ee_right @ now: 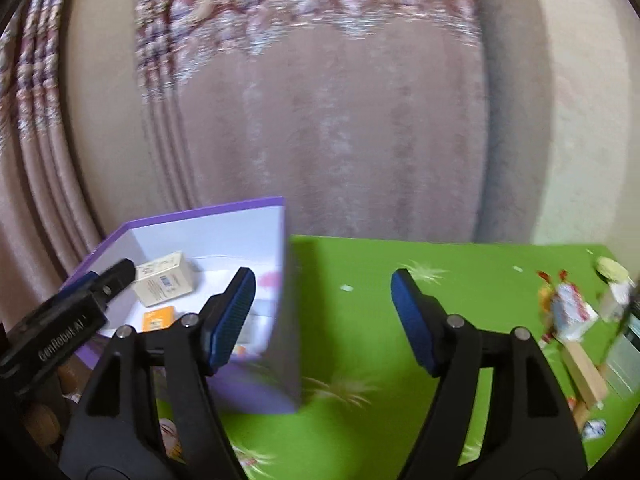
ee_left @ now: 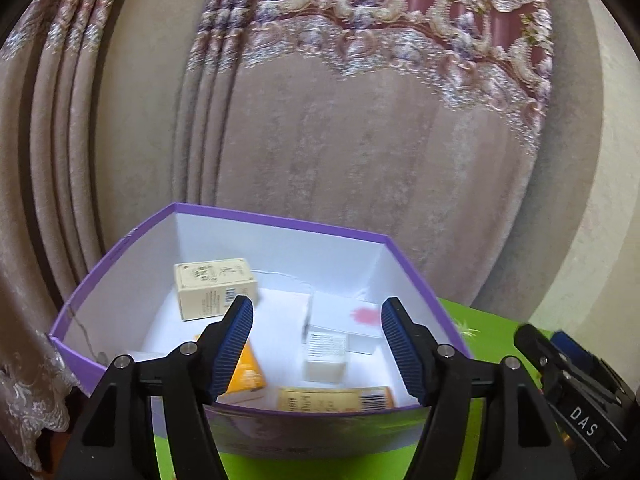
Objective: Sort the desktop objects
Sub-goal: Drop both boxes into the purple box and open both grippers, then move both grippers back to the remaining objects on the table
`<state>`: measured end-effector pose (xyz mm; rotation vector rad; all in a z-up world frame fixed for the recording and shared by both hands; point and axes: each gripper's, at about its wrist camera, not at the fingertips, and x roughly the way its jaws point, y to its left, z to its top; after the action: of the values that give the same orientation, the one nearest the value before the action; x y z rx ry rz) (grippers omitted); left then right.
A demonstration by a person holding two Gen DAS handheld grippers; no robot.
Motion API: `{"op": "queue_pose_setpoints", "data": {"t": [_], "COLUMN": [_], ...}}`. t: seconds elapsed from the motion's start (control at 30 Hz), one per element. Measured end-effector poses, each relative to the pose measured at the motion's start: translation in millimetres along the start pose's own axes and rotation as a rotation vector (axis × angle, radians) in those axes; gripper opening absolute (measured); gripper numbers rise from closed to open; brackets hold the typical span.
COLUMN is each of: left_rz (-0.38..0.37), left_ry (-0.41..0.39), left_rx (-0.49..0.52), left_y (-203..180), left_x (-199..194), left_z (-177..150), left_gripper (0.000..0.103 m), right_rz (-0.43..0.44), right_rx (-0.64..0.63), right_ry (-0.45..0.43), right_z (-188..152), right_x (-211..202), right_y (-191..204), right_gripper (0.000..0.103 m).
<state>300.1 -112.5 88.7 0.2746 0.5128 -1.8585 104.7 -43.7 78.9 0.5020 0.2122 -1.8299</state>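
Both jaws sit apart with nothing between them: the left hand-held gripper (ee_left: 317,350) hangs over the purple box (ee_left: 120,256), the right hand-held gripper (ee_right: 323,316) over the green surface (ee_right: 460,276) just beside it. Inside the box lie a cream carton (ee_left: 214,286), an orange packet (ee_left: 246,372) and white boxes (ee_left: 340,332). Behind everything hangs a patterned curtain (ee_left: 340,128).

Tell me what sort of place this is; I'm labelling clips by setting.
Most likely a room in a home. A heavy embroidered curtain hangs behind a table under a green flowered cloth. On it stand a purple box of small cartons and, to the right, loose household clutter.
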Motion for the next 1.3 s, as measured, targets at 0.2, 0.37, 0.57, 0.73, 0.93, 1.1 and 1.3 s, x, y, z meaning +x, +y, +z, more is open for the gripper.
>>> {"op": "queue_pose_setpoints", "data": {"t": [0.2,0.37,0.57,0.73,0.93,1.1,1.3], "left_rz": [-0.085,-0.171,-0.262,-0.326,-0.401,-0.468,-0.571], "left_ry": [0.012,0.033,0.080,0.130,0.219,0.294,0.414], "left_rx": [0.065,0.135,0.171,0.196,0.204,0.208,0.180], "left_y": [-39.1,-78.6,-113.0,-137.7,-164.7,-188.6,-221.9], "left_x": [-2.3,-4.4,-6.0,-4.2,6.0,12.8,24.9], "left_z": [-6.6,-16.8,-29.3,-41.1,-59.2,-73.7,-95.0], "left_gripper": [0.068,0.069,0.071,0.071,0.071,0.071,0.071], "right_rz": [-0.154,-0.237,-0.328,-0.346,-0.360,-0.301,-0.263], "right_rx": [0.074,0.114,0.168,0.161,0.139,0.055,-0.057], "right_ry": [0.025,0.061,0.094,0.130,0.184,0.244,0.316], "right_z": [-15.1,-28.5,-39.7,-50.6,-62.8,-69.8,-81.1], "right_x": [-23.5,-42.5,-57.6,-65.6,-70.2,-68.7,-66.4], "right_y": [-51.4,-97.1,-145.0,-172.1,-208.2,-231.3,-258.6], "right_gripper": [0.074,0.077,0.078,0.080,0.080,0.081,0.081]}}
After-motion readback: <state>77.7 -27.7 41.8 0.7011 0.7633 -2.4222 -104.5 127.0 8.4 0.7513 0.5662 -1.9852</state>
